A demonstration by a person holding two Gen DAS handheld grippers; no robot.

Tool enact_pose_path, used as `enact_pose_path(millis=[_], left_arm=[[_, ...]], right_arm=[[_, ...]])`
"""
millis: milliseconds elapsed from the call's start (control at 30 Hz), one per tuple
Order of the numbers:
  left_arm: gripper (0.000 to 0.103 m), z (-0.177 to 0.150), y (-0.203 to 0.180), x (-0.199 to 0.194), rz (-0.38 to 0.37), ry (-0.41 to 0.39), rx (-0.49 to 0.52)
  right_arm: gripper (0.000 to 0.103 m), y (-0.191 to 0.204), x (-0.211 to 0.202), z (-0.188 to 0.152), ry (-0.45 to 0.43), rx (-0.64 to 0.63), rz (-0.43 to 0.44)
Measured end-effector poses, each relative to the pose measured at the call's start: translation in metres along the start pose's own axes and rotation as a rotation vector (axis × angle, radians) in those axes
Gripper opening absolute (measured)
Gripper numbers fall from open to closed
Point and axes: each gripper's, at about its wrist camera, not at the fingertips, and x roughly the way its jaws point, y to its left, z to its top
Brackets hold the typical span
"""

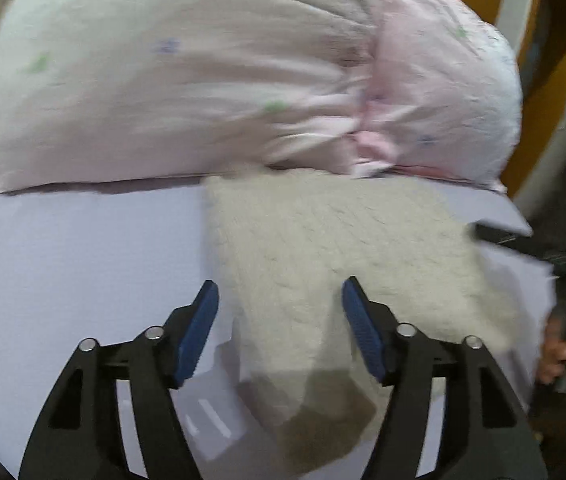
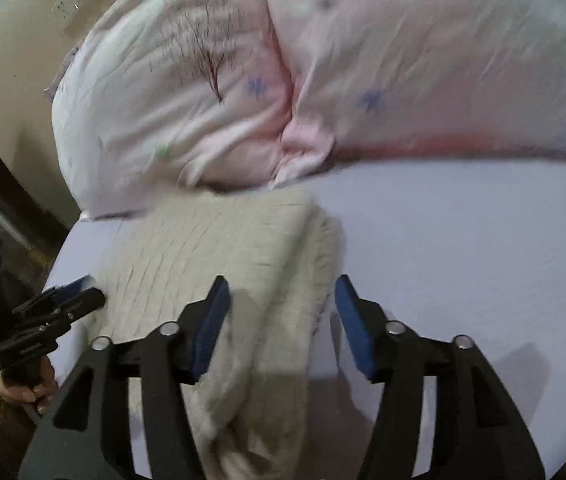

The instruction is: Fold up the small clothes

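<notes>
A cream knitted garment (image 1: 323, 264) lies on the lavender bed sheet (image 1: 83, 264), folded over with a thick edge on one side. My left gripper (image 1: 279, 304) is open just above its near end, blue pads apart, holding nothing. In the right wrist view the same garment (image 2: 219, 256) lies left of centre. My right gripper (image 2: 281, 300) is open over its right folded edge, empty. The other gripper (image 2: 55, 308) shows at the garment's left edge, held by a hand (image 2: 23, 388); it also shows in the left wrist view (image 1: 523, 240) at the right.
Two pink pillows with small flower prints (image 1: 187, 72) (image 2: 423, 72) lie along the back of the bed, touching the garment's far edge. The bed edge drops off at the right in the left wrist view (image 1: 539, 304) and at the left in the right wrist view (image 2: 55, 272).
</notes>
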Motion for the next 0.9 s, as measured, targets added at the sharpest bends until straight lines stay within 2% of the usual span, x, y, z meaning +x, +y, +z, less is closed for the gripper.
enact_pose_path(millis=[33,67,100,200,300,367,400,433,500,567,733,867,900], left_arm=[[0.08,-0.002,0.006,-0.003,-0.006,-0.004,-0.007],[0.08,-0.004,0.008,-0.005,-0.007,-0.008,-0.015],[0.08,-0.005,0.009,-0.004,-0.004,-0.009,-0.019],[0.081,-0.01,0.007,-0.007,0.003,-0.002,-0.026],[0.089,-0.018,0.001,-0.017,0.037,0.008,-0.019],[0.096,-0.032,-0.001,-0.031,0.094,-0.006,-0.006],[0.097,-0.036,-0.004,-0.034,0.112,-0.006,-0.004],[0.101,-0.045,-0.006,-0.039,0.13,0.0,-0.001],[0.102,-0.06,-0.01,-0.045,0.145,0.018,0.001],[0.102,-0.075,-0.018,-0.045,0.157,0.053,0.009],[0.102,-0.087,-0.035,-0.027,0.201,0.117,0.06],[0.102,-0.091,-0.036,-0.016,0.228,0.153,0.052],[0.102,-0.093,-0.034,-0.012,0.227,0.17,0.039]], right_arm=[[0.075,0.004,-0.006,-0.002,-0.008,-0.003,0.028],[0.082,0.012,-0.008,-0.005,-0.006,-0.027,0.034],[0.083,0.024,-0.005,-0.01,0.013,-0.091,0.002],[0.08,0.037,0.032,-0.024,0.079,-0.271,-0.402],[0.08,0.026,0.014,-0.025,0.039,-0.165,-0.35],[0.081,0.032,-0.013,-0.032,-0.026,-0.171,-0.343],[0.087,0.037,-0.02,-0.037,-0.029,-0.167,-0.318],[0.101,0.038,-0.028,-0.043,-0.022,-0.157,-0.287],[0.101,0.043,-0.043,-0.064,-0.003,-0.145,-0.207],[0.101,0.051,-0.041,-0.084,0.04,-0.137,-0.175],[0.101,0.071,-0.01,-0.111,0.14,-0.171,-0.243],[0.101,0.079,0.01,-0.121,0.192,-0.186,-0.293],[0.101,0.083,0.013,-0.123,0.189,-0.21,-0.331]])
